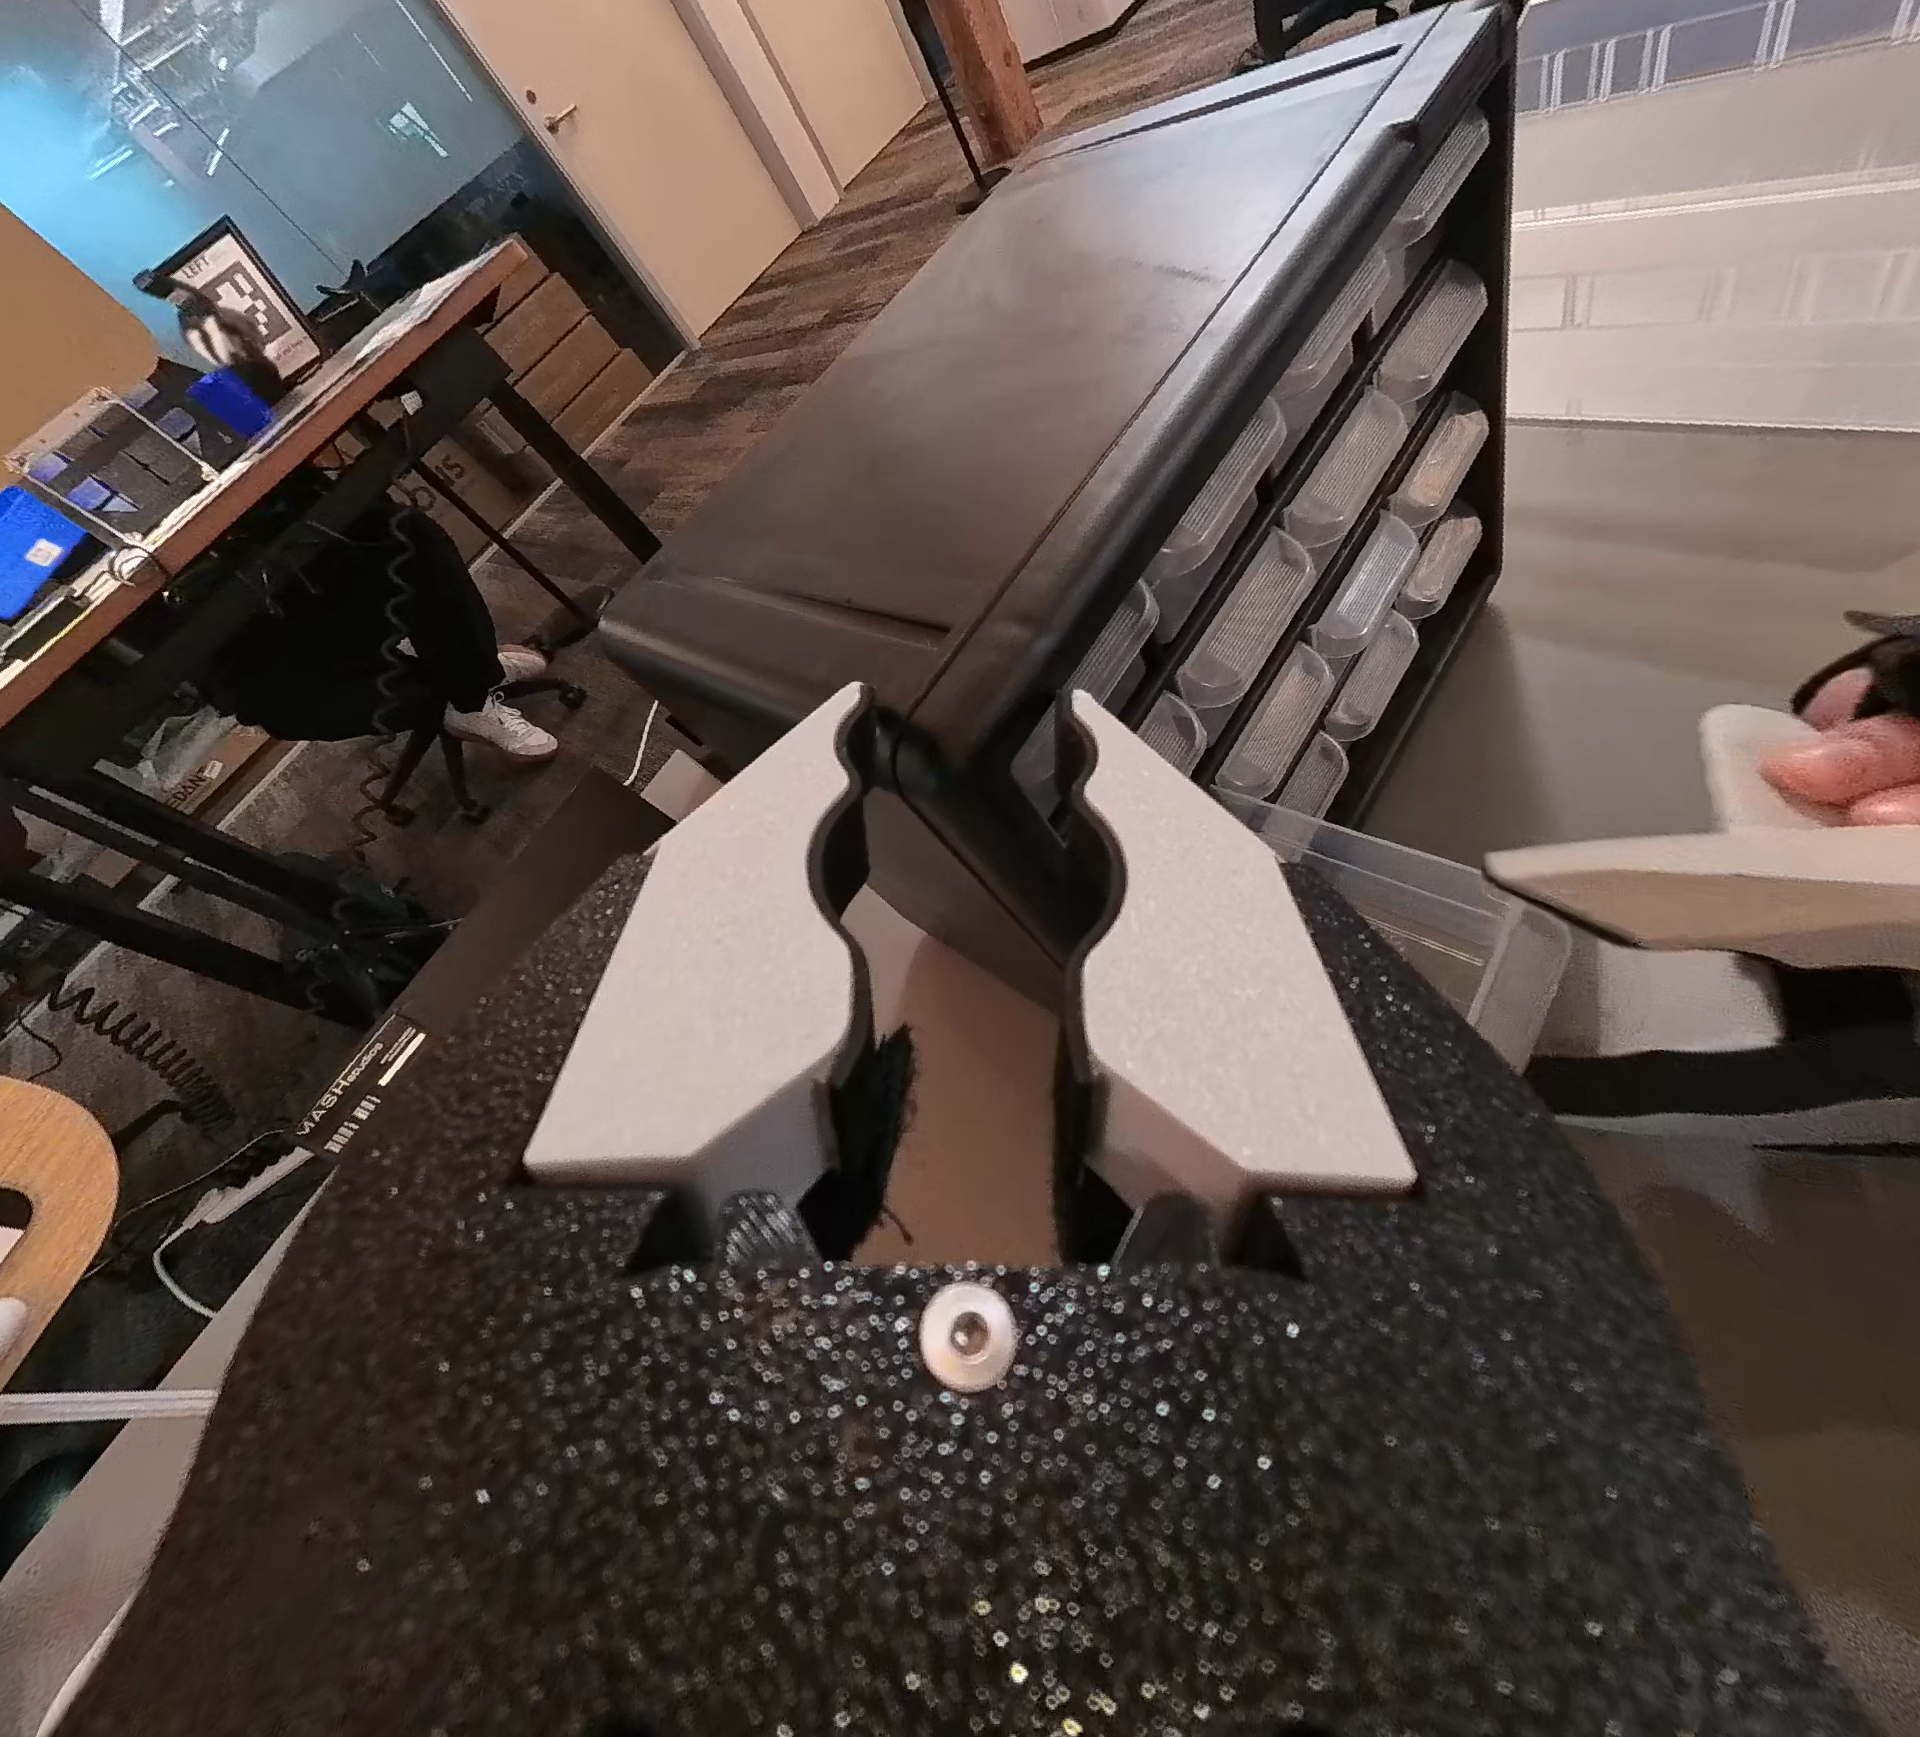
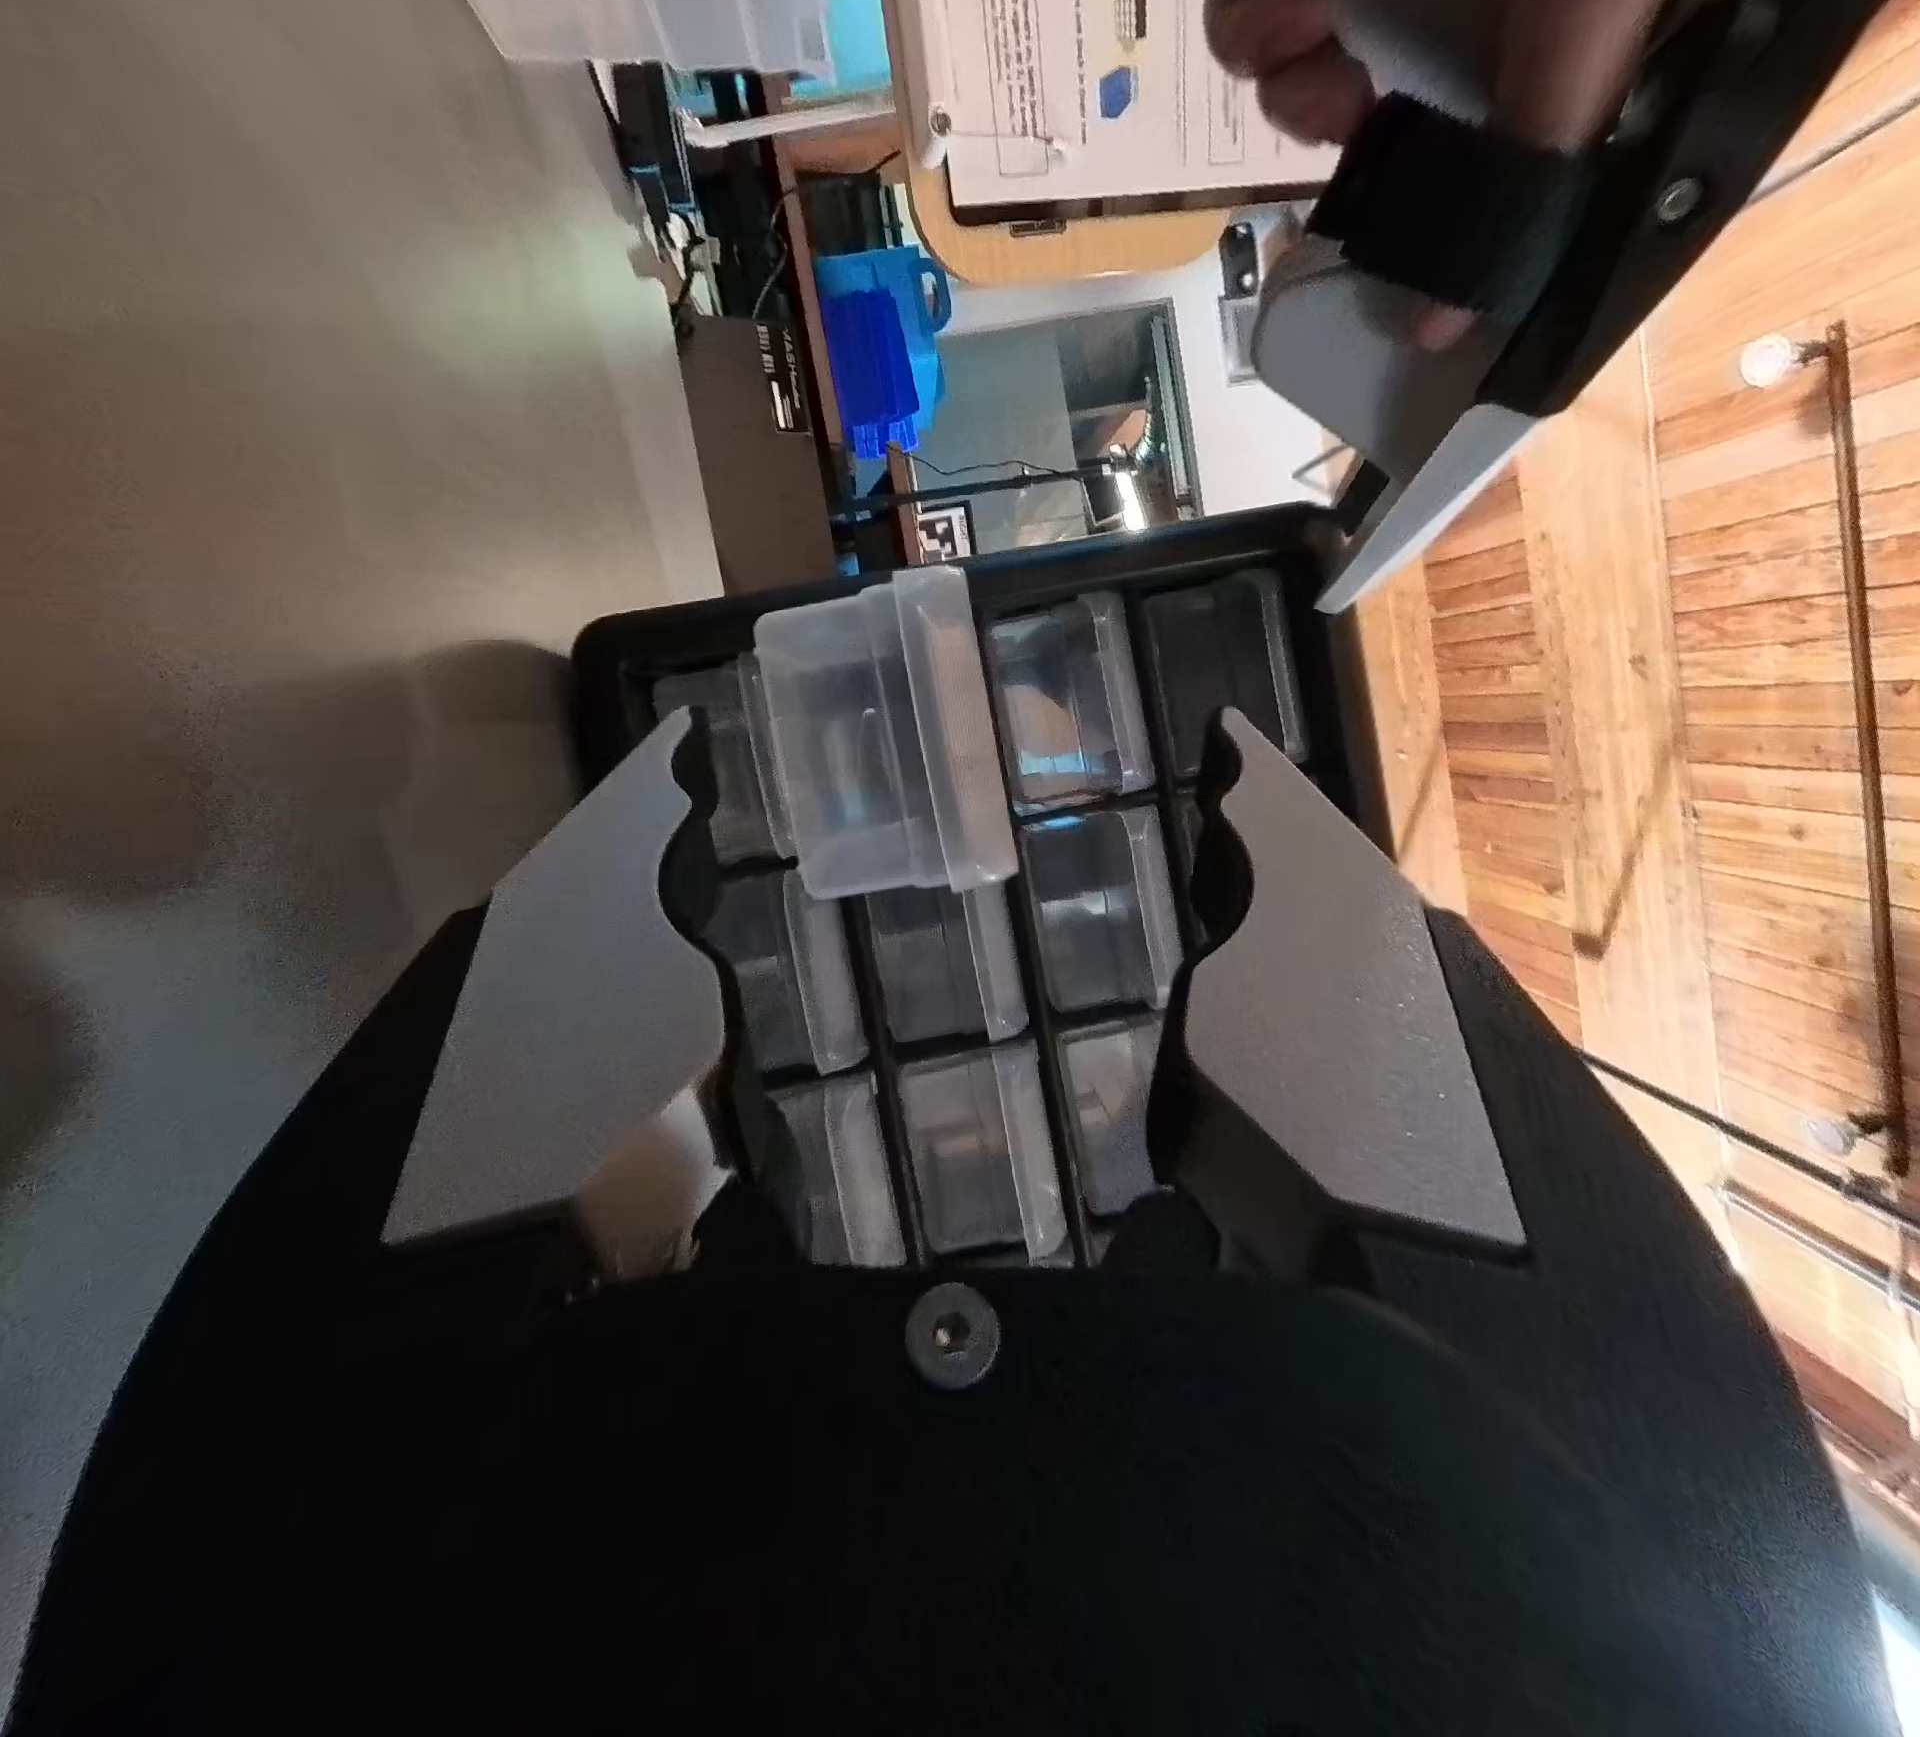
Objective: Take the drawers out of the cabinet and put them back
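A black cabinet [image 1: 1039, 399] with several rows of small clear drawers stands on a pale table [image 1: 1662, 544]. My left gripper [image 1: 971, 721] is shut on the cabinet's near top edge; it also shows in the right wrist view [image 2: 1434, 482] at the cabinet's corner. One clear drawer [image 2: 883, 742] sticks partway out of the cabinet front [image 2: 603, 648]; it also shows in the left wrist view [image 1: 1392, 898]. My right gripper [image 2: 956, 731] is open wide and faces that drawer without touching it. One of its fingers [image 1: 1662, 887] and a hand show at the right of the left wrist view.
A translucent white bin [image 1: 1714, 129] stands on the table just behind the cabinet. Off the table's left edge are a desk with blue boxes [image 1: 31, 544], a black chair [image 1: 343, 627] and cables on the floor.
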`<state>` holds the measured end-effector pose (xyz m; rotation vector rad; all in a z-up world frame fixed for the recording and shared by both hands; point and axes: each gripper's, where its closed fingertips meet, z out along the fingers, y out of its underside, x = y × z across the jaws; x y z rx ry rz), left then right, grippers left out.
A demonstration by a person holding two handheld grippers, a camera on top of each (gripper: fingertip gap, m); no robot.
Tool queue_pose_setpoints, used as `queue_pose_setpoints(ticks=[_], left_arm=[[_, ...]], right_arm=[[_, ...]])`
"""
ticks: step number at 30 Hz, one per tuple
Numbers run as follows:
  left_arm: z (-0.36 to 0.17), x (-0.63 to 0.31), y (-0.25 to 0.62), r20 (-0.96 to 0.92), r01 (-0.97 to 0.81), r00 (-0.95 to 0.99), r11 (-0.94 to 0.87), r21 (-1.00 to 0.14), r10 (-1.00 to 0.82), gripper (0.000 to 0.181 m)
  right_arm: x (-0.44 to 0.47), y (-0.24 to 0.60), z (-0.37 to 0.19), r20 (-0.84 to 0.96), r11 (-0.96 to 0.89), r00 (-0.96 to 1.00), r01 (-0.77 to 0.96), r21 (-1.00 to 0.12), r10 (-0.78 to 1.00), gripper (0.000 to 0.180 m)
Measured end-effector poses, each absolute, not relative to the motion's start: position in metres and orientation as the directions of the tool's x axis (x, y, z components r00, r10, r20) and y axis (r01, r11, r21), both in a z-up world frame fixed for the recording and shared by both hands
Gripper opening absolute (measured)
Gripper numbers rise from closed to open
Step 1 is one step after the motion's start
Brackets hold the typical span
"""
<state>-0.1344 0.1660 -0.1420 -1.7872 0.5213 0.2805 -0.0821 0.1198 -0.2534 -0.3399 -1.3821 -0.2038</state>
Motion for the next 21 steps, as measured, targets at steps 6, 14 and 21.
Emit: queue_pose_setpoints(ticks=[6,14,21], left_arm=[[-0.142,-0.133,0.167,-0.45,-0.487,0.87,-0.209,-0.848,-0.202,0.031],[-0.142,-0.134,0.167,-0.446,-0.484,0.871,-0.205,-0.851,-0.205,0.032],[-0.142,-0.133,0.167,-0.443,-0.481,0.873,-0.2,-0.854,-0.206,0.032]], right_arm=[[-0.099,0.132,-0.257,0.986,0.93,0.165,0.356,-0.087,0.028,0.085],[-0.095,0.12,-0.265,0.994,0.943,0.108,0.33,-0.038,0.002,0.045],[-0.084,0.103,-0.267,0.995,0.949,0.095,0.314,-0.023,-0.008,0.045]])
